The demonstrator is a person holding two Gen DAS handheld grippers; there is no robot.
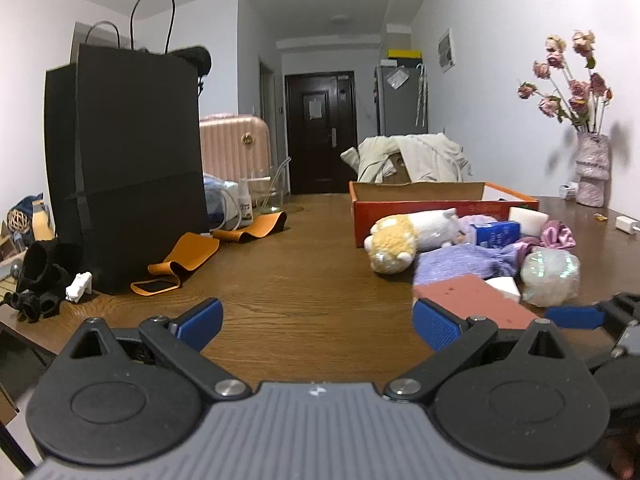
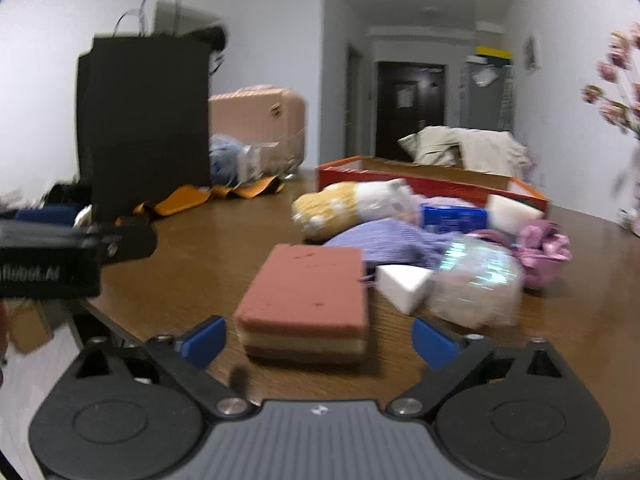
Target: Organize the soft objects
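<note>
- On the wooden table (image 2: 192, 248), directly ahead of the right gripper (image 2: 320, 340), lies the pink sponge block (image 2: 308, 292), flat on its broad face, its long axis running away from the camera toward the orange box (image 2: 432, 184).
- The right gripper's blue fingers (image 2: 204, 340) stand wide apart, one on each side of the block's near end, touching nothing.
- The left gripper (image 1: 320, 324) hangs over bare table to the left of the pile, its fingers (image 1: 200, 320) also spread and empty.
- Just right of the block sits a white foam wedge (image 2: 400, 286), then a shiny crinkled bundle (image 2: 476, 284); the view is blurred here, so whether the wedge touches the block is unclear.
- Behind the block a purple cloth (image 2: 384, 240) lies across the path to the box, with the yellow-and-white plush toy (image 1: 404, 238) lying on its side against the box's front wall.
- A blue carton (image 1: 496, 232), a white sponge (image 1: 528, 218) and a pink satin scrunchie (image 1: 558, 236) crowd the same stretch.
- Well off to the left stands a black paper bag (image 1: 128, 168) with an orange strap (image 1: 188, 260) at its foot.
</note>
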